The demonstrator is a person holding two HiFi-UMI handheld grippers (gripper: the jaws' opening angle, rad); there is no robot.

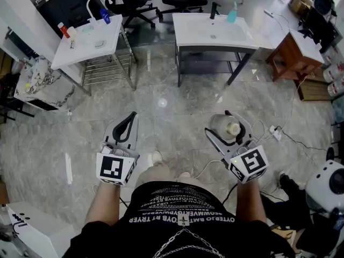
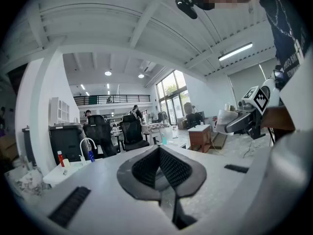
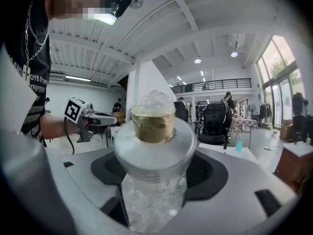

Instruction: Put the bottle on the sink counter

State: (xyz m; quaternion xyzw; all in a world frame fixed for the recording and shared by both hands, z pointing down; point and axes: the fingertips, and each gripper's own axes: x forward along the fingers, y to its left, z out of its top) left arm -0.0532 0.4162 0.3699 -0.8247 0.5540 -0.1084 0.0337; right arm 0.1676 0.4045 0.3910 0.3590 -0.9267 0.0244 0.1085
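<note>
The right claw is open wide around a clear, crinkly plastic bottle with a light brown cap. The black pads press on both sides of the bottle, and its cap points up. The bottle is up in the air over the shiny grey stone floor, in front of the person, on the right side.

The left claw is closed. Its two black tips touch and nothing is between them. It is held out beside the right claw, well apart from it.

Farther away, across the floor, stands the white sink counter with dark legs. The bottle is well apart from it. A black tap stands at the counter's far edge, and a small blue-green bottle stands just beside the tap. To the left is a white table with a wire shelf under it. A small red bottle stands near its far left corner.
</note>
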